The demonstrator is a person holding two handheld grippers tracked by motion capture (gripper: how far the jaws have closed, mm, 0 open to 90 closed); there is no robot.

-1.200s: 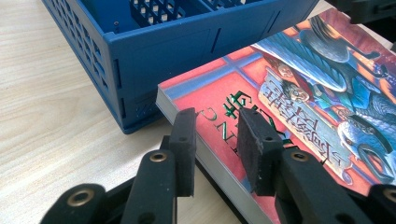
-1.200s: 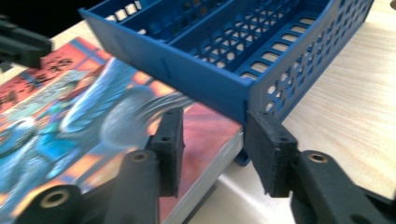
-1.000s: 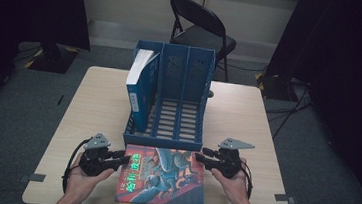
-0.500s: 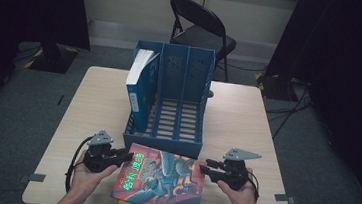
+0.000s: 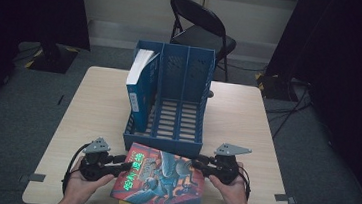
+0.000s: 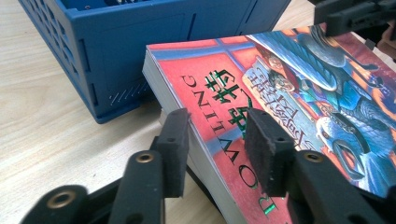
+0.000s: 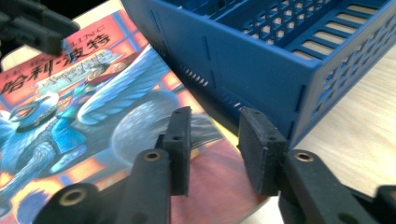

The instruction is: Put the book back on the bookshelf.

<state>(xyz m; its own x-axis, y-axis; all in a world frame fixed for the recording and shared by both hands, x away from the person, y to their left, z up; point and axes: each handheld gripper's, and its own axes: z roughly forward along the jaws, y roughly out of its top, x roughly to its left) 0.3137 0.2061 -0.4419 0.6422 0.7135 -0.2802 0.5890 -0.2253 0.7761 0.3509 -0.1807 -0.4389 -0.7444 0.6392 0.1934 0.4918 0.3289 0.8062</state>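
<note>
Plainly, thick paperback (image 5: 161, 183), colourful illustrated cover

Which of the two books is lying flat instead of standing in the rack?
The colourful red paperback lies flat at the table's near edge, between the left gripper and right gripper. The blue book stands upright in the blue rack's left slot.

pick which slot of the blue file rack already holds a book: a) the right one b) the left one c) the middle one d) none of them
b, in the high view a book stands upright in the leftmost compartment of the blue file rack, while the other two slots show bare slatted floor.
</note>
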